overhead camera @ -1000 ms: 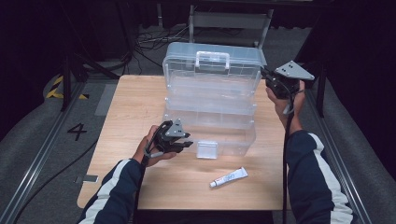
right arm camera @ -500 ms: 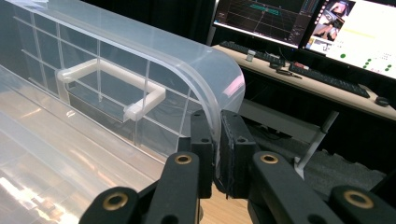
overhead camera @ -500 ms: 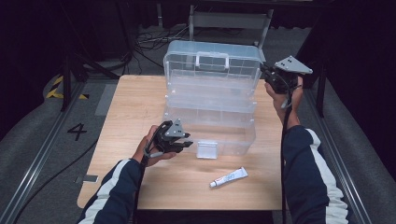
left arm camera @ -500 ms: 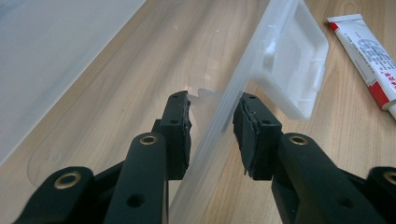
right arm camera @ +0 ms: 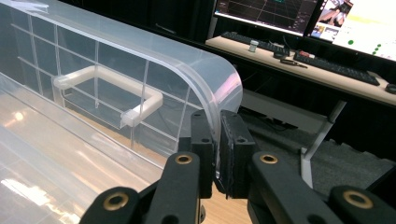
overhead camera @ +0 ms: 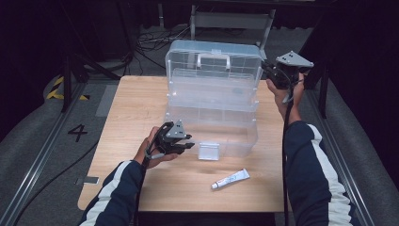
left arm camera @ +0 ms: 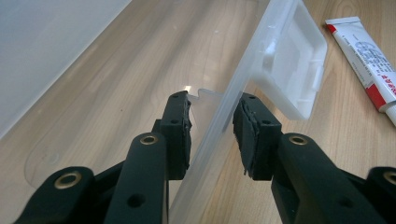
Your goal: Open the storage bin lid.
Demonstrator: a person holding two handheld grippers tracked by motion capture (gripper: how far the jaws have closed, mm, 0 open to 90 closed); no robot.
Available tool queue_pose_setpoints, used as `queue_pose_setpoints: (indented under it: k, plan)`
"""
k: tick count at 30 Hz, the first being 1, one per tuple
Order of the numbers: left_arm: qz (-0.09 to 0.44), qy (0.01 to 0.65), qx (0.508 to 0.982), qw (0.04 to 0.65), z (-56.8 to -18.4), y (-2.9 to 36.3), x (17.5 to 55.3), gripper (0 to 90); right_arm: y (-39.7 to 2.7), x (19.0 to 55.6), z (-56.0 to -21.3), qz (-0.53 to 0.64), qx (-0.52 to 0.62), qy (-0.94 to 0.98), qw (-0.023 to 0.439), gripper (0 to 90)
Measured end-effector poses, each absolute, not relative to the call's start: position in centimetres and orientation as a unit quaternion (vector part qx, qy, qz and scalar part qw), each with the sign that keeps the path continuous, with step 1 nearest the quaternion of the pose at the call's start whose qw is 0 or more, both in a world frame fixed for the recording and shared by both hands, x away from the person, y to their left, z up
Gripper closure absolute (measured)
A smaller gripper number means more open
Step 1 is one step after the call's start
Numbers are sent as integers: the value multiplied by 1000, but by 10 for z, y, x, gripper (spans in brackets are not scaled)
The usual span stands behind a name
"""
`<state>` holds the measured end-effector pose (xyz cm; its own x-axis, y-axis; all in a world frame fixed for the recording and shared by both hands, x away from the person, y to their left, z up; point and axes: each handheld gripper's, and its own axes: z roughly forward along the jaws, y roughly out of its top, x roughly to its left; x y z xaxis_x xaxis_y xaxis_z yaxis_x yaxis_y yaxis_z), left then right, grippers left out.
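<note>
Lid (right arm camera: 140, 60) rim is clamped by right gripper (right arm camera: 218, 140); box (overhead camera: 211, 122) wall sits between left gripper's (left arm camera: 212, 128) part-open fingers (left arm camera: 180, 133), untouched.

Both forearms enter from the near edge in dark sleeves with white stripes. Left hand (overhead camera: 151, 149) low over the near-left part of the bench, palm cupped under the left gripper (overhead camera: 187, 143), which lies about level and points right. Its jaws are partly apart with a thin clear plastic wall between them; the right pad looks against it, the left pad close, contact unclear. Right arm stretched far and right, hand (overhead camera: 282, 89) raised, wrist bent. Right gripper (right arm camera: 218, 154) held high, pointing left, grey plate on top, jaws pinched tight on a clear plastic lid edge.
</note>
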<state>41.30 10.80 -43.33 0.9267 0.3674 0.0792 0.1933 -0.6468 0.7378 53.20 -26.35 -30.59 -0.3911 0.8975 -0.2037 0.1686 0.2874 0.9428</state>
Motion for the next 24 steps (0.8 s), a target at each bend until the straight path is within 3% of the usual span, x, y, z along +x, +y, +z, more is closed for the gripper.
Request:
queue_pose_setpoints:
  k: [24]
  plan:
    - [121,151,902,385,-433,107,407,676,-259,582,-307,428,408,715,373,845]
